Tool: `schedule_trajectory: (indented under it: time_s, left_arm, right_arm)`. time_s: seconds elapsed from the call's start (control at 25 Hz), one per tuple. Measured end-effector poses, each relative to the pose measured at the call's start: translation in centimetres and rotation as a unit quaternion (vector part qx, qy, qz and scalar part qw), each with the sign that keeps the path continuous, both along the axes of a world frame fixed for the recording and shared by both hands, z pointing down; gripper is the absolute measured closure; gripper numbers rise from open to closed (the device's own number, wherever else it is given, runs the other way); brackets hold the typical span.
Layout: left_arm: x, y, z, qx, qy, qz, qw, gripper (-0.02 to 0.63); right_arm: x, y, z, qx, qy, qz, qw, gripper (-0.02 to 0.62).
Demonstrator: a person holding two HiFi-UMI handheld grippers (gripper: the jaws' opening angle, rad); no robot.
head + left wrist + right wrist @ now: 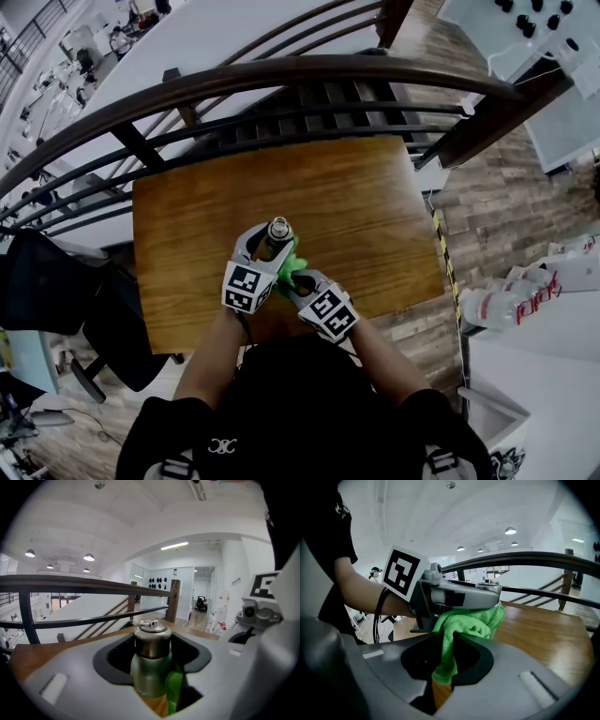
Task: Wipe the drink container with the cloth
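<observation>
A steel drink bottle (278,233) with a green-grey body stands upright on the wooden table (375,206). My left gripper (266,249) is shut on the bottle (151,660), its jaws round the body below the metal neck. My right gripper (298,281) is shut on a green cloth (297,265). In the right gripper view the cloth (465,629) hangs between the jaws and presses against the left gripper's underside. A strip of cloth (174,688) shows beside the bottle in the left gripper view.
A dark wooden railing (281,80) with metal bars curves along the table's far edge. Black chairs (66,291) stand at the left. A white counter with plastic bottles (511,300) lies at the right. Bare tabletop spreads right of the grippers.
</observation>
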State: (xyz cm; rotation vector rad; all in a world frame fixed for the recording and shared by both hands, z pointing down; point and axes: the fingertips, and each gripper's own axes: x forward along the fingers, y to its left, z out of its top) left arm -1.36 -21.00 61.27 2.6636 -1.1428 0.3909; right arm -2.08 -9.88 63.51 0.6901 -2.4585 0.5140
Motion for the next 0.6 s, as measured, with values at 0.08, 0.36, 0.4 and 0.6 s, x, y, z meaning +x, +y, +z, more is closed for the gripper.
schedule_trajectory:
  time_s: [0.08,0.36,0.4,0.6]
  left_arm:
    - [0.1,0.3,-0.1,0.001,-0.003,0.004,1.0000,0.314]
    - [0.1,1.0,-0.8,0.009,0.003,0.023,0.9997,0.316]
    - [0.3,1.2,-1.2,0.013,0.001,0.031,0.9994,0.316]
    - [2.0,3.9,-1.3,0.027,-0.022,0.121,0.9920,0.316]
  right_arm:
    - [0.8,-0.5,0.2,-0.003,0.005,0.022,1.000,0.551]
    - [5.9,-3.7,0.1,-0.009,0.007,0.136,0.991,0.551]
    - [6.7,-4.2,-0.1,-0.011,0.003,0.152,0.988,0.551]
    - [7.6,-6.0,-1.4,-0.004,-0.018,0.138,0.990,0.551]
